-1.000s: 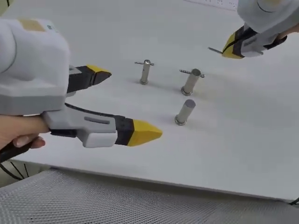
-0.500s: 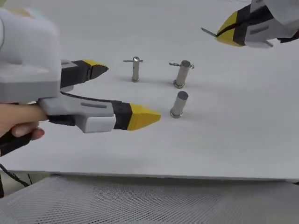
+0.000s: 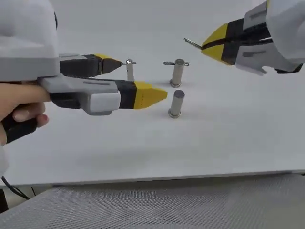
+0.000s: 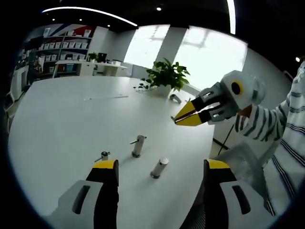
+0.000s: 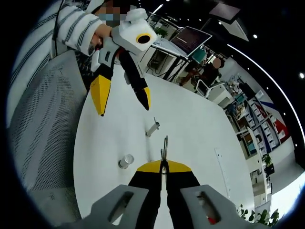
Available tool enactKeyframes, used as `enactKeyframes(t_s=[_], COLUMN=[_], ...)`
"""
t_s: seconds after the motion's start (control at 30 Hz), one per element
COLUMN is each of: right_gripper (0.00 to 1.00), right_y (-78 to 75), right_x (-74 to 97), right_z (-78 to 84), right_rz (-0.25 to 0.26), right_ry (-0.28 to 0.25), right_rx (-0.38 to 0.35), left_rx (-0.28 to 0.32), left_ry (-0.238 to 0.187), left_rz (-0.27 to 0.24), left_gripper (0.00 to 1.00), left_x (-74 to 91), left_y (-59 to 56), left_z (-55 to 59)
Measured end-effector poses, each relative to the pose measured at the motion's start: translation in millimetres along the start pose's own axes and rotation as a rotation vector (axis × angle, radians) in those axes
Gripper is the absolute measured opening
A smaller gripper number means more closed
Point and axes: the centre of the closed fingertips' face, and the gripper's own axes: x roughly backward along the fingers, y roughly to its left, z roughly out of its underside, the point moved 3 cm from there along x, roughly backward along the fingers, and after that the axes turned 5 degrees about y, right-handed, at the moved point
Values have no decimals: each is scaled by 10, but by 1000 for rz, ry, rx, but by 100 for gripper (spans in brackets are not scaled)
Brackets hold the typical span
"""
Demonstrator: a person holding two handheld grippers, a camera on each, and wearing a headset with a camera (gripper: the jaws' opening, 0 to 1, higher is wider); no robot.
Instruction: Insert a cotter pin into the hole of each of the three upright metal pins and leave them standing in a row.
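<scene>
Above the white counter (image 3: 228, 138), the left hand-held gripper (image 3: 139, 78) hovers with jaws wide apart, and the right hand-held gripper (image 3: 206, 46) is clamped on a thin wire cotter pin (image 3: 192, 44). Three silvery metal pins stand upright: the rear-left pin (image 3: 129, 71) and rear-right pin (image 3: 178, 74) are cross-pinned, the nearest pin (image 3: 175, 103) bare.

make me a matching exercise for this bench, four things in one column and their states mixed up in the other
Things:
1. left tool
2. right tool
3. nearest metal pin
4. back right metal pin

States:
A. cotter pin through its top
B. shut on a loose cotter pin
C. open, holding nothing
D. standing upright with nothing through it

Pairs: 1-C, 2-B, 3-D, 4-A
</scene>
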Motion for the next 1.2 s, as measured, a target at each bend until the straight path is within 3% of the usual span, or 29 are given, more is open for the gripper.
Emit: enactKeyframes(t_s=[0.13,0.3,0.47,0.63,0.9,1.2], right_gripper=[0,0,0,0,0,0], right_y=[103,219,304,386,446,474], right_x=[7,29,7,13,9,5], right_z=[-93,-169,-200,-238,-285,-338], right_rz=[-3,-5,-9,-21,-28,-23], right_ry=[-32,-44,-47,-50,-58,-66], right_rx=[-23,-18,-13,-8,7,4], left_rx=[31,63,198,221,241,262], left_ry=[16,14,-2,-1,3,5], left_rz=[59,93,175,190,216,217], left_gripper=[57,49,30,25,6,0], left_x=[-78,-139,-169,-192,-222,-196], left_y=[-78,-138,-248,-272,-289,-237], left_z=[-44,-101,-130,-124,-133,-127])
